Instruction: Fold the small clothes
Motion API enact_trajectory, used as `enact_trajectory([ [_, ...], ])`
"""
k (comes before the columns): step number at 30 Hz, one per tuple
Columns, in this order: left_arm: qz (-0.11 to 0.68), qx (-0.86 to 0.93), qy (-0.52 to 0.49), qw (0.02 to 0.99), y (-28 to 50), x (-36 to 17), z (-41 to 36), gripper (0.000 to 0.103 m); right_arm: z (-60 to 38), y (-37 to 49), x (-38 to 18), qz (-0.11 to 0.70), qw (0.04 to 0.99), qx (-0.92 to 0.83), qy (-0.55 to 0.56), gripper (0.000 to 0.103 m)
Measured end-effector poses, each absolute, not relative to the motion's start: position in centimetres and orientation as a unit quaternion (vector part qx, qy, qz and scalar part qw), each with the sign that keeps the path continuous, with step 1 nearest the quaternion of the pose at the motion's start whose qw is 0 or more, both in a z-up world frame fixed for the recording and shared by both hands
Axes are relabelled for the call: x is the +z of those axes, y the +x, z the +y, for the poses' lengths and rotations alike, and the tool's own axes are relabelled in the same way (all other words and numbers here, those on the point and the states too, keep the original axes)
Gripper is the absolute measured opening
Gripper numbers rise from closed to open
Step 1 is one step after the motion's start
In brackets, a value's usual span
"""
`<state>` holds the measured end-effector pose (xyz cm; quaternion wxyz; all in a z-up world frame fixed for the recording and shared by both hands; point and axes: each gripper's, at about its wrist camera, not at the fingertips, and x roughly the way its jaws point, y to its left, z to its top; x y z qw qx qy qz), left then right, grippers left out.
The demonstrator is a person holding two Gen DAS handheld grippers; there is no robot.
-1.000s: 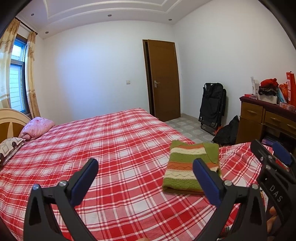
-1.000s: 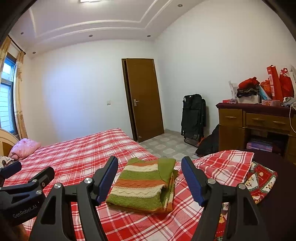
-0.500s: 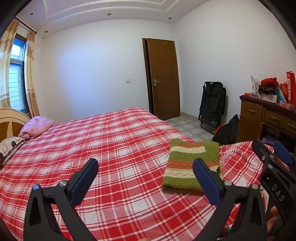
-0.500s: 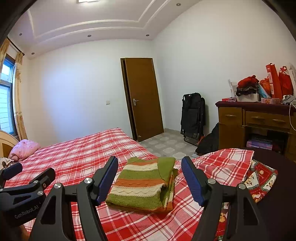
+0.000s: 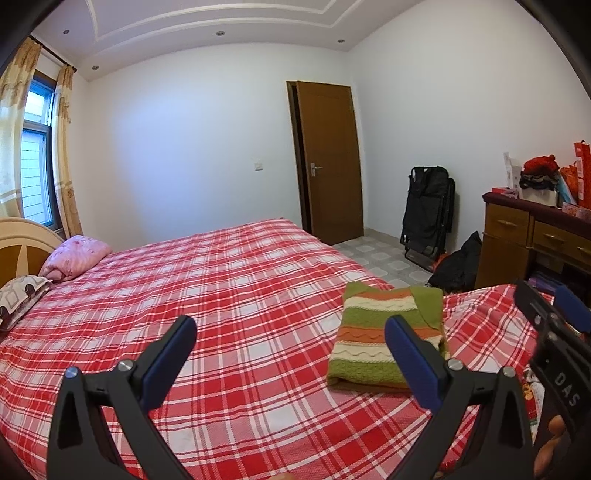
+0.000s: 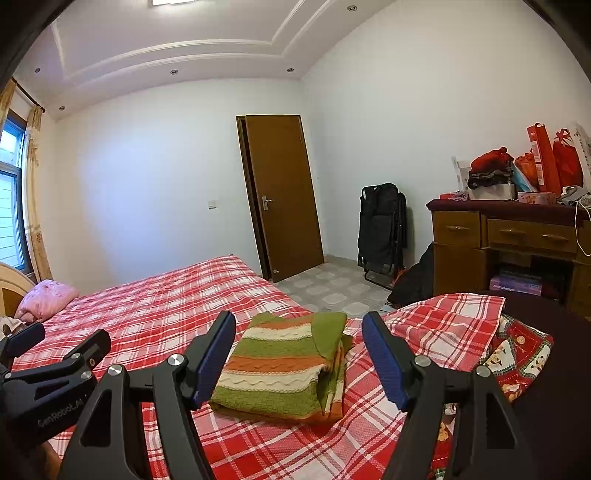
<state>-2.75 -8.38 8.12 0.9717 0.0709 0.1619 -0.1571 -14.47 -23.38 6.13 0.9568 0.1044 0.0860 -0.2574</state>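
Folded green, orange and cream striped knit sweater (image 6: 284, 369) lies near the right edge of the red plaid bedspread (image 5: 221, 295). Left gripper (image 5: 291, 332) and right gripper (image 6: 299, 332) hover above, both spread wide, grasping nothing.

"DAS" – on right gripper (image 5: 554, 325); "GenRobot.AI" – on left gripper (image 6: 55, 354) body.

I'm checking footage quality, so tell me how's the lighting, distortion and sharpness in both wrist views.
Left wrist view: even daylight from the window, no glare, strong fisheye bending of walls, dark corner vignette; striped sweater sharp. Right wrist view: same barrel distortion, a ceiling light clipped at the top edge, soft shadows only, sweater in focus.
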Motion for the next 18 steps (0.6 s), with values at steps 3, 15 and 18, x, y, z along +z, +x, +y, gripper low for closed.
enact_trajectory([
  [3, 0.171, -0.155, 0.068, 0.971, -2.39, 8.02, -8.31, 0.103, -23.42, -14.45, 6.12, 0.086, 0.957, -0.257, 0.104, 0.072],
  [15, 0.174, -0.177, 0.062, 0.967, -2.28, 7.85, -8.11, 0.103, -23.41, -14.37, 5.69, 0.097, 0.955, -0.258, 0.113, 0.072],
  [18, 0.175, -0.177, 0.065, 0.966, -2.23, 7.91, -8.10, 0.103, -23.54, -14.34, 5.58, 0.098, 0.953, -0.260, 0.117, 0.072],
])
